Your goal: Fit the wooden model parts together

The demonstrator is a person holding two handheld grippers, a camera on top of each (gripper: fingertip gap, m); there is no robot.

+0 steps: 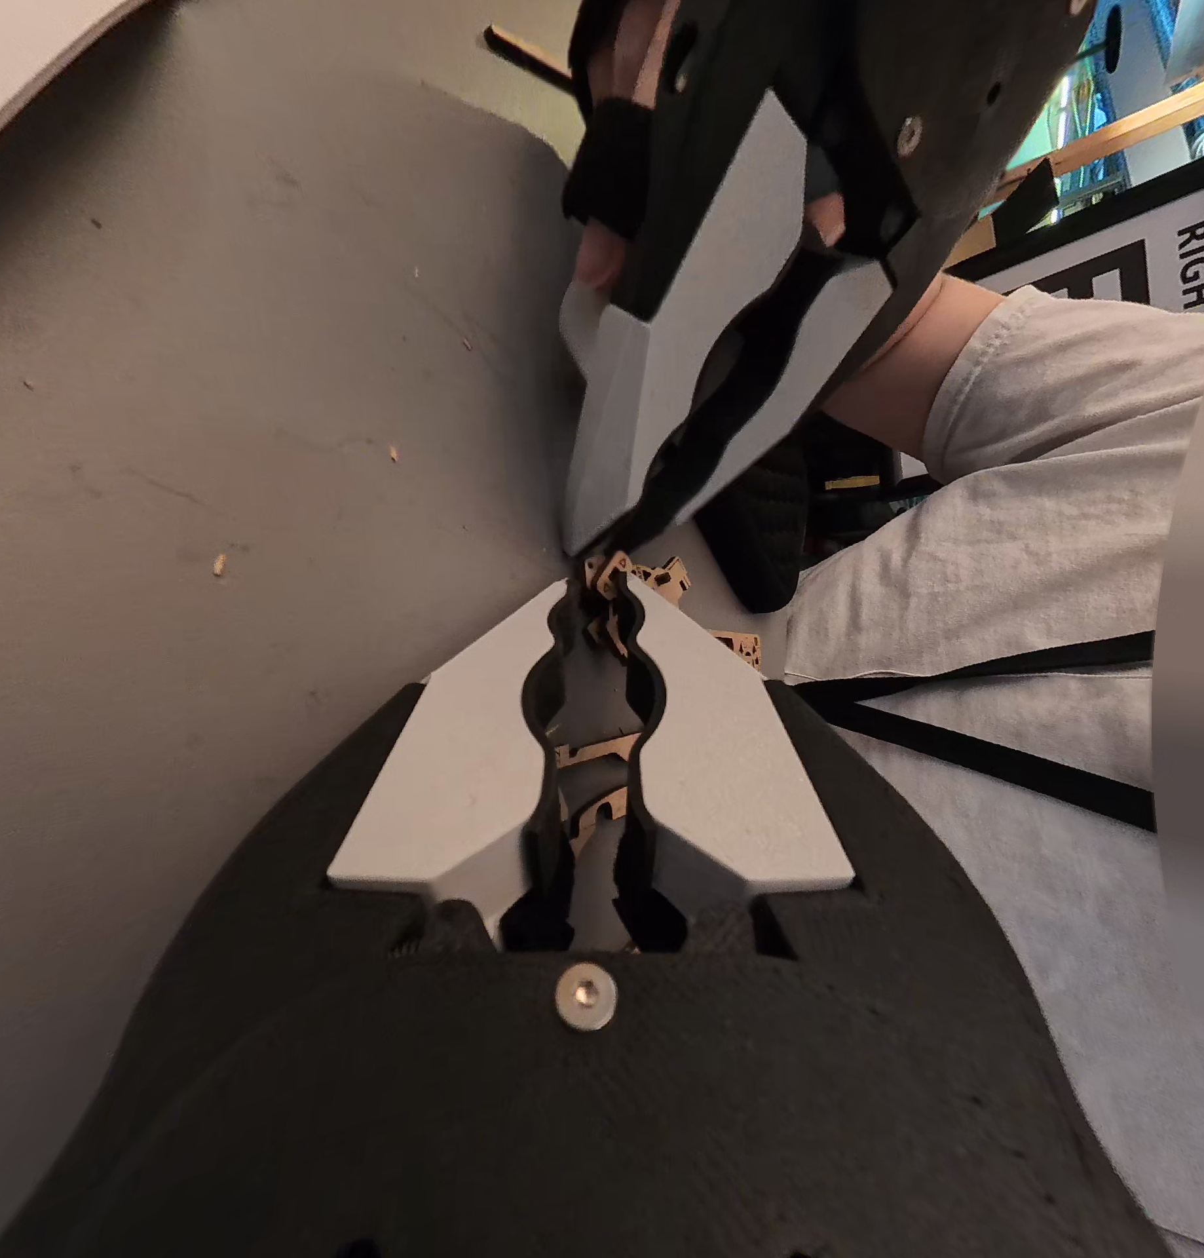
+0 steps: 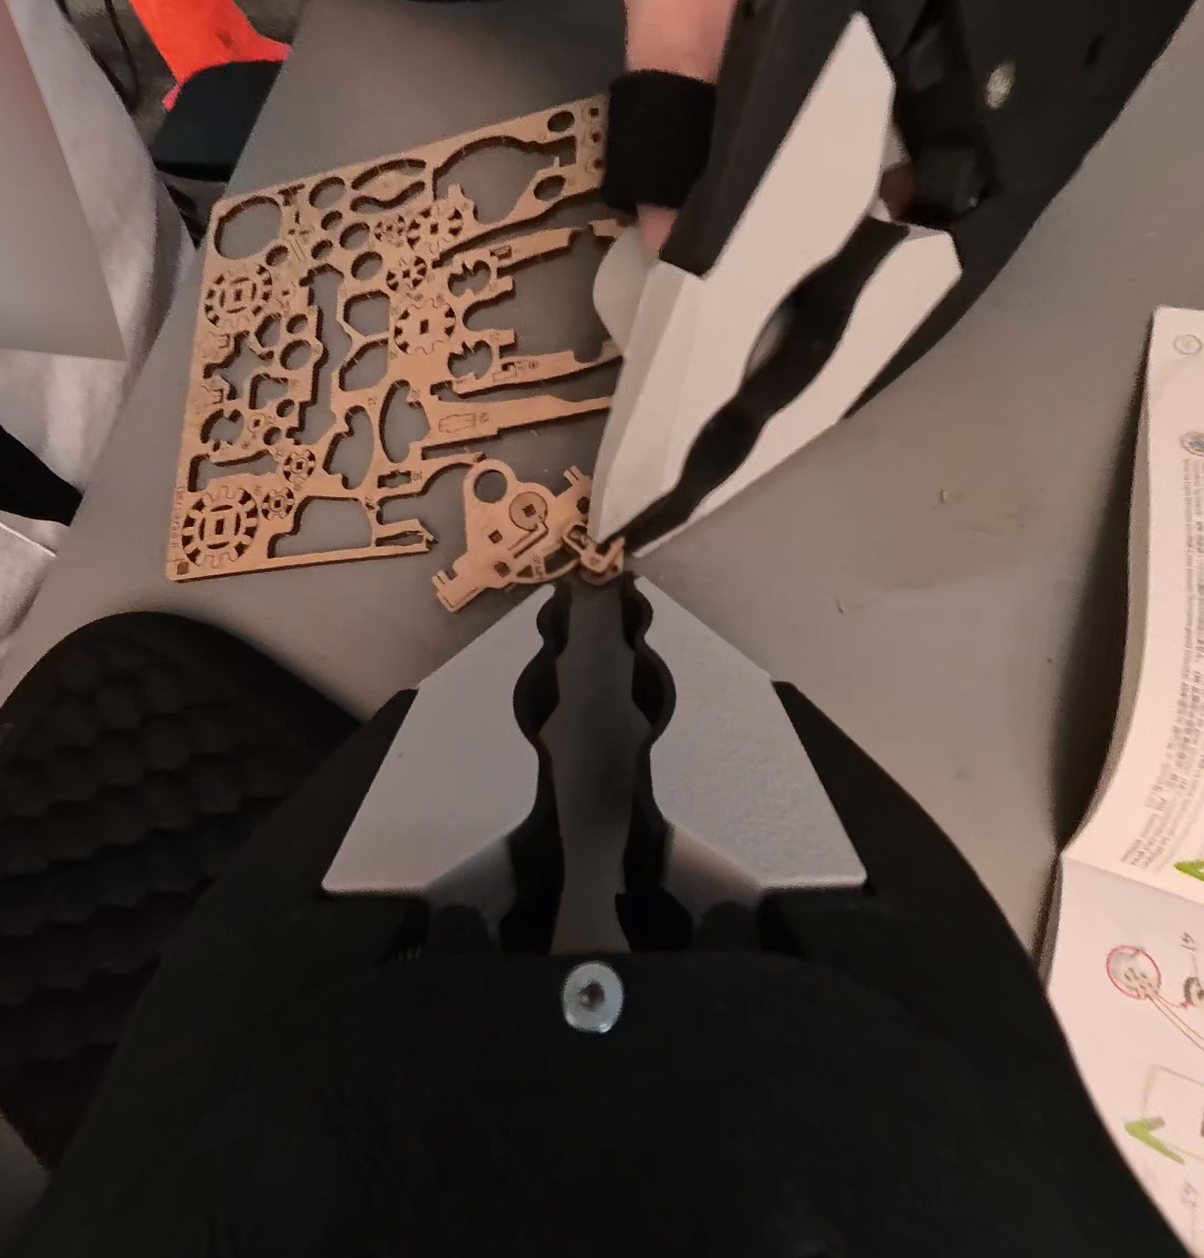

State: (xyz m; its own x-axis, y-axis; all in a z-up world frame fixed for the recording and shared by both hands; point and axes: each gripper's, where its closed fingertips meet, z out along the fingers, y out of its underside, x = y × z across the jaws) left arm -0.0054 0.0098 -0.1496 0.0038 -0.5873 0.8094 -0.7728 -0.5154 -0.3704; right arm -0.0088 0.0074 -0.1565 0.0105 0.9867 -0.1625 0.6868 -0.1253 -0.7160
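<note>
A: The two grippers are met tip to tip over the grey table (image 2: 926,544). The left gripper (image 1: 596,599) is seen with its fingers (image 1: 477,749) drawn close, and a small wooden piece (image 1: 603,616) is pinched at the very tips.

B: And the right gripper (image 2: 596,589)?

A: Its fingers (image 2: 463,762) are brought nearly together as well. A tiny wooden part (image 2: 596,561) lies right at the tips, but whether it is truly gripped by the right or only by the left cannot be told from here.

B: The flat wooden assembly (image 2: 511,538) is noted just beside that meeting point.

A: Yes, lying on the table and reaching right up to the pinched bit. Behind it, toward the far left corner, the laser-cut sheet (image 2: 381,354) is spread flat, most of its shapes already punched out. An instruction booklet (image 2: 1157,681) is kept along the right edge.

B: How should these parts be expected to handle?

A: Very light and stiff, it is judged, yet thin and brittle. The tabs and narrow arms could be snapped if squeezed or twisted. Hold is best taken on the broad flat faces, close to the joint, with the slender prongs left alone.

B: And slipping?

A: Likely enough; the wood is smooth and the grasped area tiny, so alignment must be kept square as the tab is pressed home.
</note>
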